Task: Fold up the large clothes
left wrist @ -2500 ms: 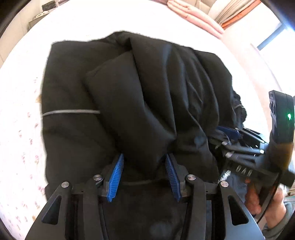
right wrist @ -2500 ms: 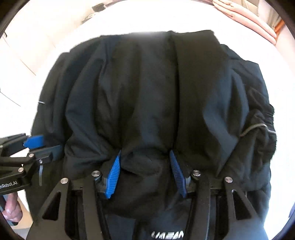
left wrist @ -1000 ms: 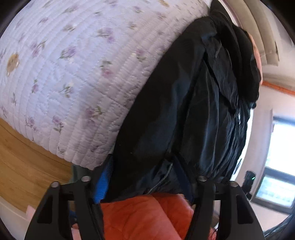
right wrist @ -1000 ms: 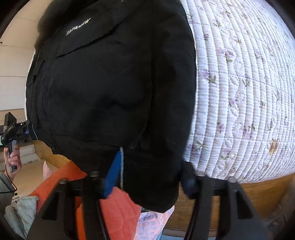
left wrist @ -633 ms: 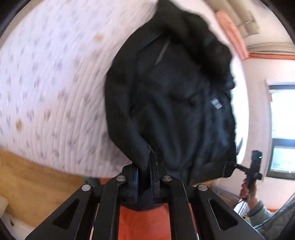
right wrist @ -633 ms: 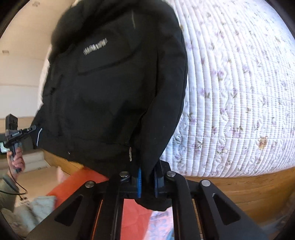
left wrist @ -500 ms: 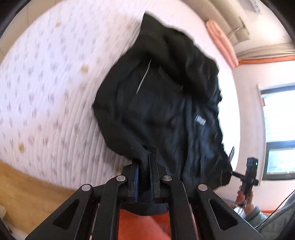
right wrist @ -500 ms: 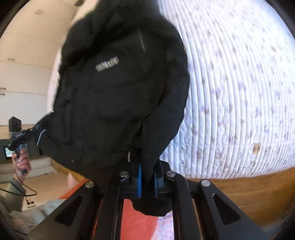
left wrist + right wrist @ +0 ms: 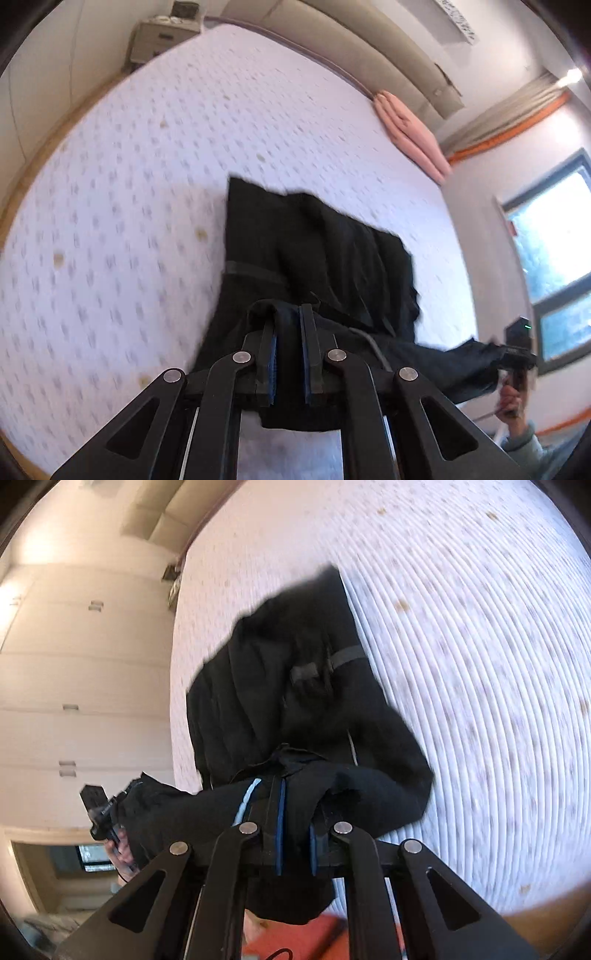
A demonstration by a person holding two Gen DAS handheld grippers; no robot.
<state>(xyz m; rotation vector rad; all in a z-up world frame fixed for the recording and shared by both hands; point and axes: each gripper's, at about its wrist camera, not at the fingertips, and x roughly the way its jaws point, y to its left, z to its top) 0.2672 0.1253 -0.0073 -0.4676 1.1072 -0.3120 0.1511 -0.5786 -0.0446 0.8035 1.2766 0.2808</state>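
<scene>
Quilted floral bedding filled the left wrist view, far more of it than a second before, with a pink pillow at its far edge. Left gripper, jaws earlier apart, had clamped tight on the black jacket, now lifted from the bed's edge. From the right wrist, the right gripper likewise pinched the jacket's hem, its far end trailing on the quilt.

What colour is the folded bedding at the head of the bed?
Pink folded bedding, clearest in the left wrist view.

Bare bedspread around jacket
</scene>
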